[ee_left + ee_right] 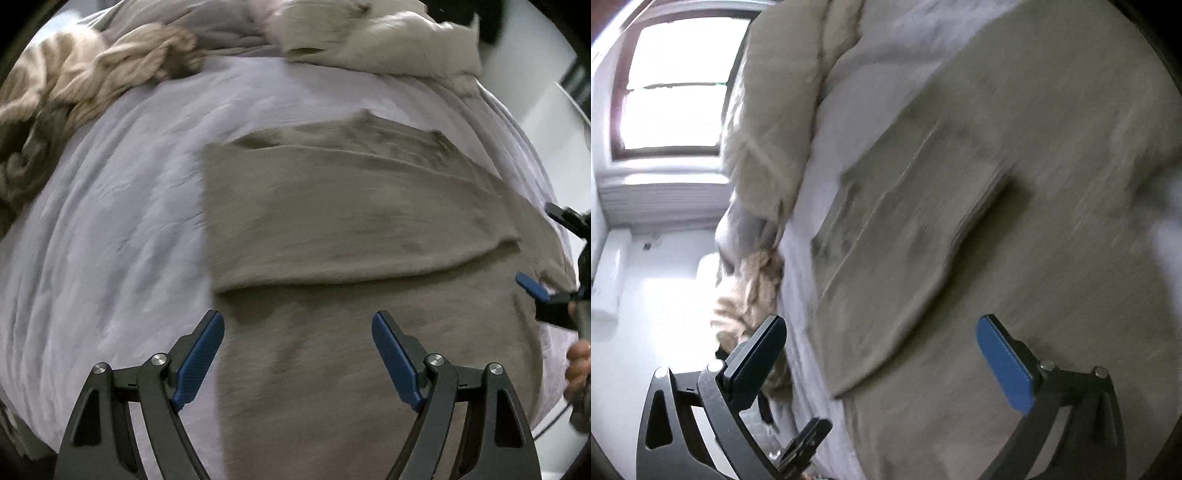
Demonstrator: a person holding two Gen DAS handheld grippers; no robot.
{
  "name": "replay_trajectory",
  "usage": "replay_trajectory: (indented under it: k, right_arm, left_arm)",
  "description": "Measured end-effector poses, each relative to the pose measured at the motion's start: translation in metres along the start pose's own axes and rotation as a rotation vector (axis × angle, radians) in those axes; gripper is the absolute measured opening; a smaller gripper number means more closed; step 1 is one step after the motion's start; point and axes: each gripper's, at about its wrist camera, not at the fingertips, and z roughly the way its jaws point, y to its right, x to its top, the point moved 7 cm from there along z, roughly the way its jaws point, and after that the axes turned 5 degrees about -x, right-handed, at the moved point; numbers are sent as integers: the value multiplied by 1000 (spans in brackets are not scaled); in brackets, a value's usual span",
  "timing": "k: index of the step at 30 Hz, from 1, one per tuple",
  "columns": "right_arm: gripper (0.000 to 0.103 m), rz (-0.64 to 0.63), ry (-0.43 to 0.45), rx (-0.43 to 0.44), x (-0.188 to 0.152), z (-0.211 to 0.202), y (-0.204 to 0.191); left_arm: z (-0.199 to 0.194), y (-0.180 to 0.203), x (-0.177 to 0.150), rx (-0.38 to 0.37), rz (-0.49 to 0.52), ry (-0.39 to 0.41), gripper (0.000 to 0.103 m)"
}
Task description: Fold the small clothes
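Taupe garment (351, 221) half-folded, flat on lilac bed sheet (110, 221); left claw (298, 354) released above it; right claw (882, 354) released, empty; frames blurred

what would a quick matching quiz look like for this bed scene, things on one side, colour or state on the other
Things:
1. garment
2. bedsheet
3. knitted blanket
4. left hand-held gripper

Colour or state:
A. pale lilac, wrinkled
B. open, holding nothing
C. grey-brown, top part folded over
D. beige, bunched up at the bed's far left

Pairs: 1-C, 2-A, 3-D, 4-B
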Motion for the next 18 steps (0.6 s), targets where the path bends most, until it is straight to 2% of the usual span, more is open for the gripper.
replay_trajectory:
  k: [1,3,7,8,9,10,11,12,16,18]
  right_arm:
    - [103,-11,3,-71,9,1,6]
    - [103,-22,-9,-131,22,7,14]
    - [100,22,-22,-117,40,19,23]
    - [94,29,-20,-109,42,19,22]
    - [75,32,-20,-98,44,19,21]
    - [61,31,-25,-96,46,20,22]
    - [28,32,-38,-94,47,23,23]
    - [12,38,-55,-88,46,24,27]
    - [10,45,-37,-105,41,10,43]
    - [10,59,-63,-133,35,11,58]
  left_arm:
    - [3,8,3,0,7,-5,83]
    - [7,19,9,8,9,-5,83]
    - [13,35,15,20,9,-8,83]
    - [13,38,16,21,8,-13,83]
    - [14,41,16,21,10,-18,83]
    - [14,43,16,22,14,-17,83]
    - [14,45,15,26,18,-16,83]
    - [13,47,15,30,23,-17,83]
    - [12,51,11,39,25,-35,83]
    - [13,52,8,48,23,-50,83]
